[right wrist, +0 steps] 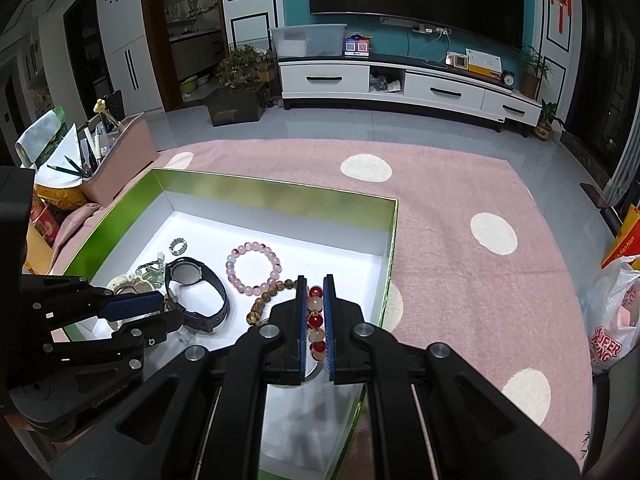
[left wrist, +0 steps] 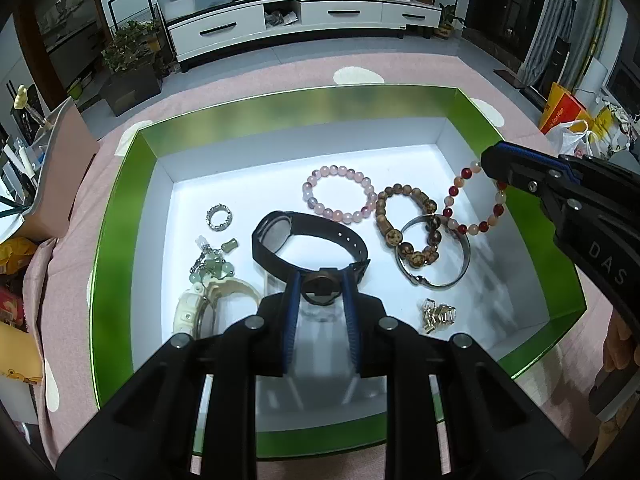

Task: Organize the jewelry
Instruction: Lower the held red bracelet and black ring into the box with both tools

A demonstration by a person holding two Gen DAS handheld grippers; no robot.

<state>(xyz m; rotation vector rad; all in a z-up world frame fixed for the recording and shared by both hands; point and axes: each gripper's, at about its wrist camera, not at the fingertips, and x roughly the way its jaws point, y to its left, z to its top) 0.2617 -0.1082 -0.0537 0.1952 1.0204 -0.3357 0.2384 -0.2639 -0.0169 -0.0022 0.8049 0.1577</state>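
The left gripper (left wrist: 320,292) is closed on the round buckle end of a black watch (left wrist: 304,244), jaws narrow. The watch's strap loops away from it toward the far left, dial on edge, lying near the middle of the green box (left wrist: 120,216). The right gripper (right wrist: 314,320) is almost fully closed on a red-and-white bracelet (left wrist: 472,204), whose ring of beads runs lengthwise between the pads at the box's right side. Between the two lie a pink bracelet (left wrist: 340,194), a brown bracelet (left wrist: 404,224) and a steel bangle (left wrist: 436,256). A cream watch (left wrist: 208,308) sits at the near left. The box rests on a pink rug (right wrist: 460,208).
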